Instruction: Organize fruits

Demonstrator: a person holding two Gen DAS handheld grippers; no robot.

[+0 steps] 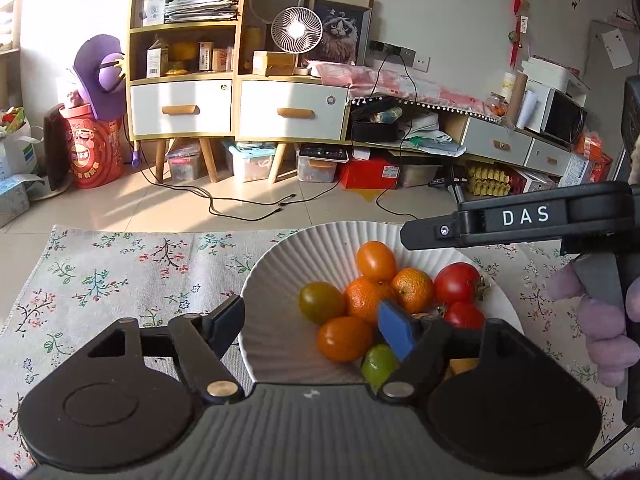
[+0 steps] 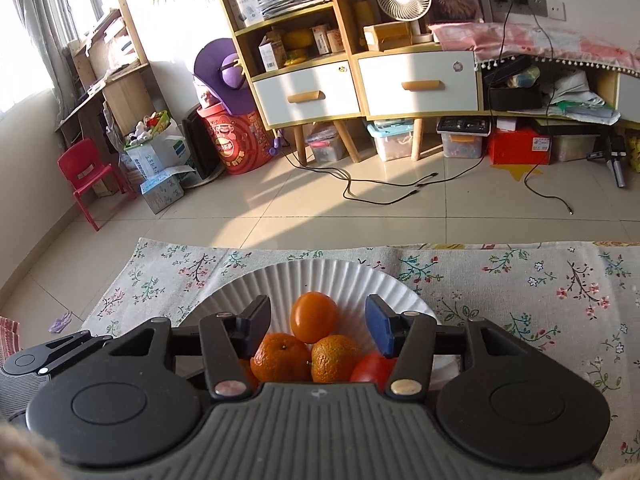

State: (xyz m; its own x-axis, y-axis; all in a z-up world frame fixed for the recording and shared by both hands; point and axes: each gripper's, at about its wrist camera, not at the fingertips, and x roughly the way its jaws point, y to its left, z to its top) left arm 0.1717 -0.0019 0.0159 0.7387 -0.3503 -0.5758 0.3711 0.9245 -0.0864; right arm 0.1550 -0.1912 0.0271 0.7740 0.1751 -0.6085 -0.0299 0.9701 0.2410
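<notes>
- Both jaws stand apart: on our left gripper (image 1: 311,322) the fingers are spread wide over the near side of the plate, with nothing pressed between the pads; on our right gripper (image 2: 319,322) the fingers stand less wide and are likewise clear of the fruit.
- We see the white ribbed plate (image 1: 280,264) resting on a floral tablecloth (image 1: 120,272), and all the fruit we can see lies in it as one loose heap.
- At the far side of the heap is an orange tomato (image 1: 376,260); nearer lie two mandarins (image 1: 366,298), touching one another.
- To their right we note two red tomatoes (image 1: 457,282), one behind the other.
- On the left of the heap sits an olive-green tomato (image 1: 321,302), with a second orange tomato (image 1: 345,338) just nearer to it.
- A bright green tomato (image 1: 378,364) is partly hidden behind the blue pad (image 1: 396,330) of our left gripper.
- From the right wrist view, the far orange tomato and both mandarins show between the spread fingers.
- A gloved hand (image 1: 604,328) holds the right gripper's handle at the plate's right edge.
- Beyond the table we see a tiled floor (image 2: 280,208) and a cabinet with white drawers (image 1: 236,108).
</notes>
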